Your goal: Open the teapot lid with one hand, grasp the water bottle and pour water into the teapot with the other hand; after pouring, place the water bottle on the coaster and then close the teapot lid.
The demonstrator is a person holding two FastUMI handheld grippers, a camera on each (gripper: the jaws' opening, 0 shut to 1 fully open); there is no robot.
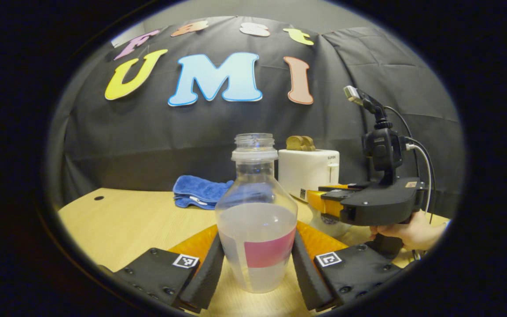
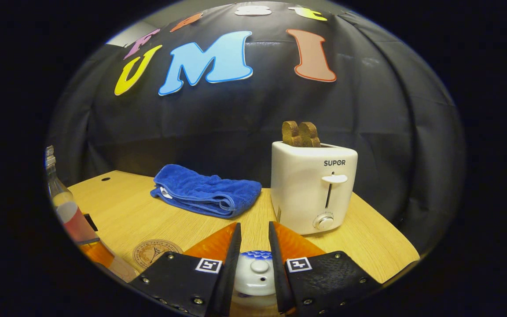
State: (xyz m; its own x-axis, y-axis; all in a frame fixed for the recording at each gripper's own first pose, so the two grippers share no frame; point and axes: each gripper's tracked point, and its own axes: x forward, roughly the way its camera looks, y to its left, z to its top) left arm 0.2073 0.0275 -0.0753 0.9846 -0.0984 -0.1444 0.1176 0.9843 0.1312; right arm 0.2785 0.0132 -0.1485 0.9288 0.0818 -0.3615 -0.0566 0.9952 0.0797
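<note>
1. The left gripper [image 1: 257, 268] clamps the uncapped bottle [image 1: 256, 220], upright on the table [image 1: 117, 220].
2. The right gripper [image 2: 255, 273] has narrow jaws flanking the teapot lid [image 2: 255, 275]; whether they touch it is unclear.
3. A coaster [image 2: 154, 252] lies nearby.

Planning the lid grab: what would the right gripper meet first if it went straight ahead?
Probably the teapot lid, already between its jaws; beyond that, the toaster stands slightly right of the line, though depth is unclear.

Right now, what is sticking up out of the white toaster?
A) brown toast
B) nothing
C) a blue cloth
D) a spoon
A: two brown slices of toast stand up out of the slots on top of the white toaster, while the blue cloth lies on the table beside it.
</note>
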